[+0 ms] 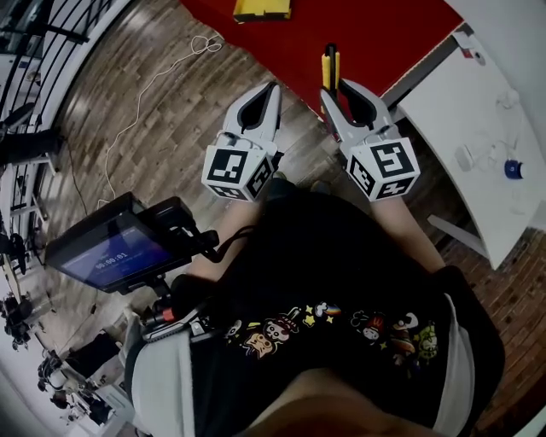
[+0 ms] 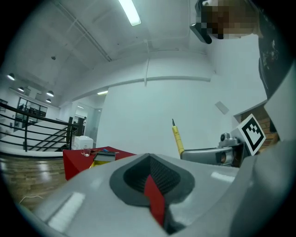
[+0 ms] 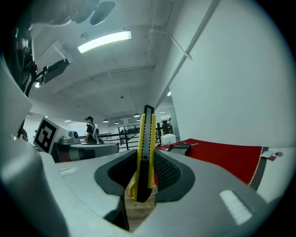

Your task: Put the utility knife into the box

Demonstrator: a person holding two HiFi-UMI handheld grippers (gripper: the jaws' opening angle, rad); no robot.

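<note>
Right gripper view: we hold the right gripper [image 3: 144,166] clamped on the yellow utility knife [image 3: 147,134], which stands upright between the jaws, tip up. Left gripper view: our left gripper [image 2: 150,163] has its jaws pressed together on nothing. Head view: both grippers are raised side by side near the red table [image 1: 375,38]. A yellow box [image 1: 262,9] lies on it, well apart from the utility knife.

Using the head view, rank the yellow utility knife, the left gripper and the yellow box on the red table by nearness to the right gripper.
1. Yellow utility knife: clamped in the right gripper, between its jaws.
2. Left gripper: alongside, on its left.
3. Yellow box: farthest, ahead on the red table.
</note>
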